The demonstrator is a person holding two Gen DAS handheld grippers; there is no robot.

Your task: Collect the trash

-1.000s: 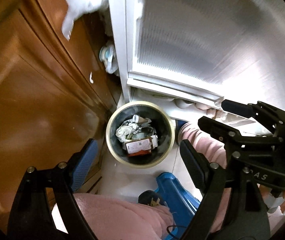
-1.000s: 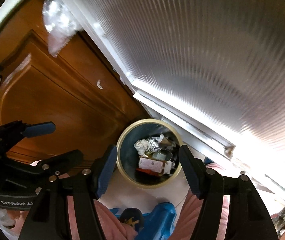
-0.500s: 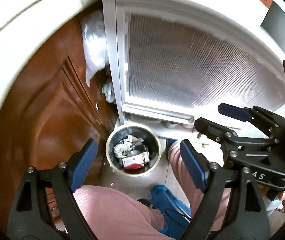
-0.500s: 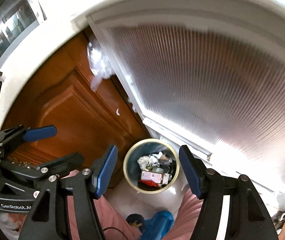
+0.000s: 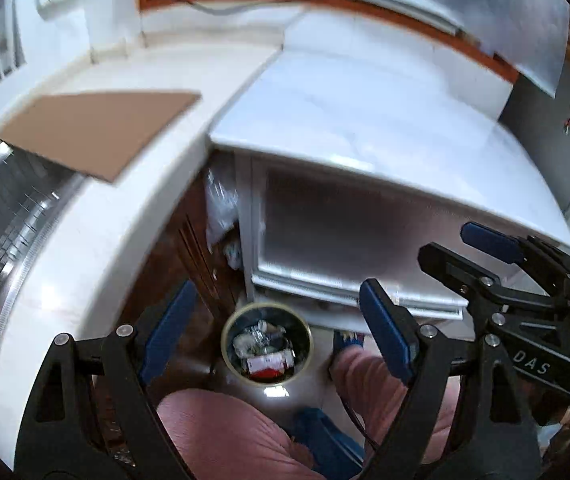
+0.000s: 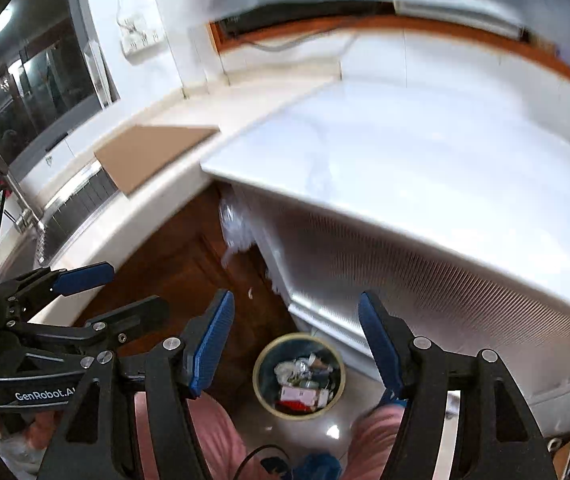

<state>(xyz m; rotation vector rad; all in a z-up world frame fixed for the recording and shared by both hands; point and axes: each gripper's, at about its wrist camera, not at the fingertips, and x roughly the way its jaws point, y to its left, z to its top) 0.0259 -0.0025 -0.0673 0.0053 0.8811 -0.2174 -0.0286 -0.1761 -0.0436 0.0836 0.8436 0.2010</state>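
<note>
Left gripper point(image 5: 273, 328): its blue pads stand wide apart with nothing between them; it points down toward the floor.
Right gripper point(image 6: 297, 340): also spread wide and empty, just beside the left one.
Trash bin point(image 6: 299, 376): round, with a pale rim, standing on the floor far below both grippers, in the corner between the wooden cabinet and the white unit.
Trash point(image 6: 303, 384): lies inside the bin; crumpled white paper, a bit of foil and a red and white package are visible.
Wooden cabinet point(image 6: 181, 256): brown doors under the white counter point(image 5: 85, 248).
Cardboard sheet point(image 5: 97, 132): lies flat on the counter, next to the sink.
White unit point(image 6: 425, 168): ribbed front, bare top.
Person: pink trouser legs point(image 5: 229, 432) at the lower edge.
</note>
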